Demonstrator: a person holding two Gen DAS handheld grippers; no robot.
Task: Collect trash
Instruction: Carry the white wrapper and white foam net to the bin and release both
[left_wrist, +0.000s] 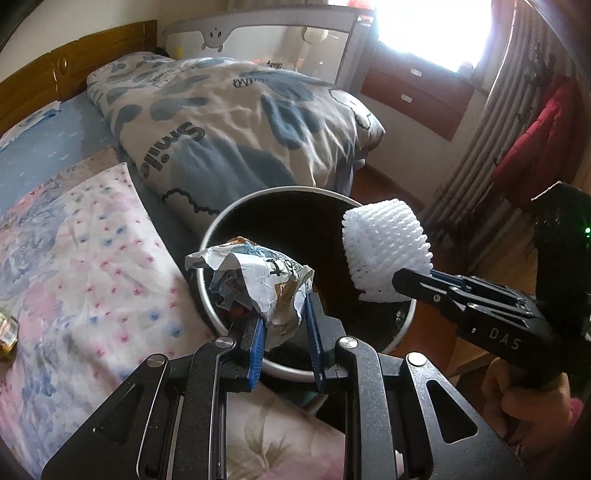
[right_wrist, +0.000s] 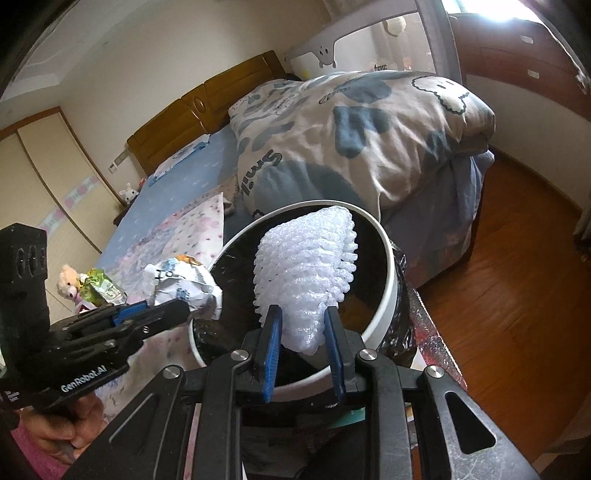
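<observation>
A white-rimmed trash bin with a black liner stands beside the bed; it also shows in the right wrist view. My left gripper is shut on a crumpled printed wrapper held over the bin's near left rim; the wrapper also shows in the right wrist view. My right gripper is shut on a white foam fruit net held above the bin's opening. In the left wrist view the right gripper holds the foam net over the bin's right side.
The bed has a floral pillow to the left and a bundled cartoon quilt behind the bin. A small teddy bear and a green packet lie on the bed at left. Wooden floor lies to the right.
</observation>
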